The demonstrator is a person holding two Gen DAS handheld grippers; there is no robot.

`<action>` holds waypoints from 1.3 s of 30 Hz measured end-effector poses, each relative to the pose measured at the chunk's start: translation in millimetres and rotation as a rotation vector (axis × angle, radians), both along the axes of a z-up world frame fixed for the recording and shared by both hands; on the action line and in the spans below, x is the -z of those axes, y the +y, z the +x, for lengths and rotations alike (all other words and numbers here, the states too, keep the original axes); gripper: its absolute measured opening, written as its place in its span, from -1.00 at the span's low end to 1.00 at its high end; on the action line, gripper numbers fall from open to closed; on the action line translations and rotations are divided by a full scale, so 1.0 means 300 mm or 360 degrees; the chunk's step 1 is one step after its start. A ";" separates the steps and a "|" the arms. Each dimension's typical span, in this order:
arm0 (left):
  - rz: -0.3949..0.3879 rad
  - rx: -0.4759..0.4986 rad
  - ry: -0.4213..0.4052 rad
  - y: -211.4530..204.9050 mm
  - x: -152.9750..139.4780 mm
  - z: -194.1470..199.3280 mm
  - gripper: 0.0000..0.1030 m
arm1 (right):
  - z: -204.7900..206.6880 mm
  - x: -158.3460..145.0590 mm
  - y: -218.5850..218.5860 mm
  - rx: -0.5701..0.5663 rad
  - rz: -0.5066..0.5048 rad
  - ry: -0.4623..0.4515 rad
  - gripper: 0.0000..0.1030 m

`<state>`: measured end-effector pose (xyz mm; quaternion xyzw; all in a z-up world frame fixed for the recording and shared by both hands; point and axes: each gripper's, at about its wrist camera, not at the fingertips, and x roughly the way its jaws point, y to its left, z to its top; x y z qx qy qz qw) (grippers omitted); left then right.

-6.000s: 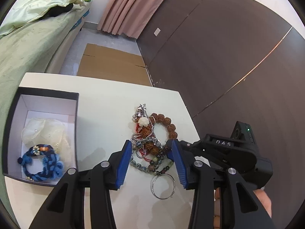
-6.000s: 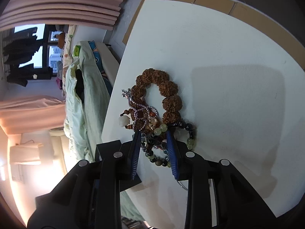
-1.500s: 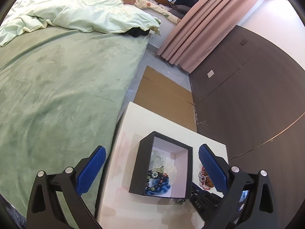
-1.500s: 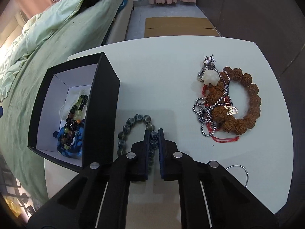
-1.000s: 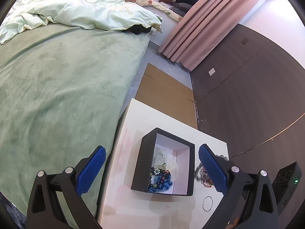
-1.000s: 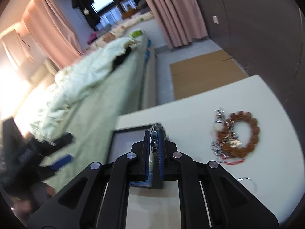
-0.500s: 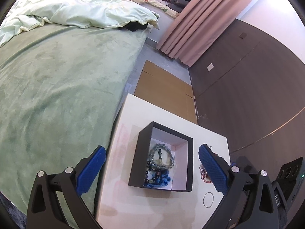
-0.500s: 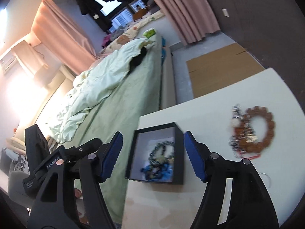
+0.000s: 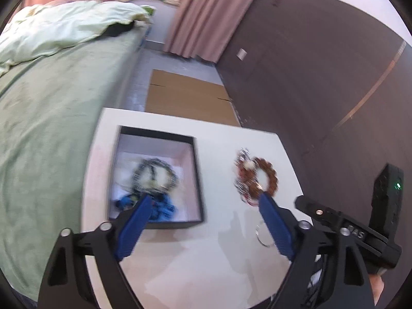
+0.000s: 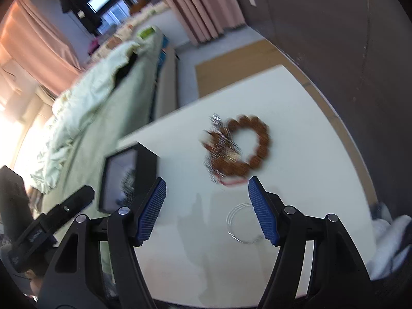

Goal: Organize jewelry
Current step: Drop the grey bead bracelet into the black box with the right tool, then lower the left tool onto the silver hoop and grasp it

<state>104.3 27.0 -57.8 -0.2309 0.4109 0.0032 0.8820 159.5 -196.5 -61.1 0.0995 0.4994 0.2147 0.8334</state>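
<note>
A black box (image 9: 196, 170) with a white inside stands on the white table (image 9: 195, 265). In it lie a grey beaded bracelet (image 9: 154, 176) and a blue braided piece (image 9: 159, 207). Right of the box lies a tangle of a brown seed-bead bracelet (image 9: 267, 177), a silver chain and a red cord; it also shows in the right wrist view (image 10: 247, 146). A thin silver bangle (image 10: 242, 222) lies nearer. My left gripper (image 9: 203, 226) is open and empty above the table. My right gripper (image 10: 207, 206) is open and empty above the bangle. Both views are motion-blurred.
A bed with a green cover (image 9: 38, 118) runs along the table's left side. A dark brown wall (image 9: 322, 77) stands behind and to the right. Flat cardboard (image 9: 185, 95) lies on the floor beyond the table. The black box also shows in the right wrist view (image 10: 148, 166).
The right gripper carried the grey beaded bracelet to the box, opened and left it there. Both grippers have now dropped lower and swung toward the brown bracelet pile.
</note>
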 end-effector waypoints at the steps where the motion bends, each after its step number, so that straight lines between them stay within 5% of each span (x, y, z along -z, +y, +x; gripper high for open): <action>1: 0.0010 0.0029 0.0000 -0.024 0.003 0.003 0.50 | 0.001 0.005 -0.011 0.0000 -0.0020 0.0004 0.31; 8: 0.0150 0.0255 -0.0014 -0.228 0.030 0.013 0.49 | 0.029 0.033 -0.154 0.0115 -0.0005 0.0088 0.31; 19: 0.0279 0.0522 0.0115 -0.469 0.210 0.106 0.49 | 0.064 0.013 -0.287 0.0205 0.0017 0.0124 0.31; 22: 0.0320 0.0583 0.0150 -0.520 0.261 0.127 0.25 | 0.069 0.006 -0.304 0.0204 0.0036 0.0117 0.31; 25: 0.0343 0.0607 0.0196 -0.550 0.308 0.153 0.10 | 0.077 0.004 -0.321 0.0209 0.0052 0.0115 0.31; 36: 0.0570 0.0683 0.0147 -0.634 0.339 0.162 0.21 | 0.081 -0.008 -0.334 0.0209 0.0075 0.0106 0.34; 39: 0.0637 0.0671 0.0139 -0.642 0.342 0.165 0.00 | 0.082 -0.007 -0.333 0.0207 0.0066 0.0105 0.34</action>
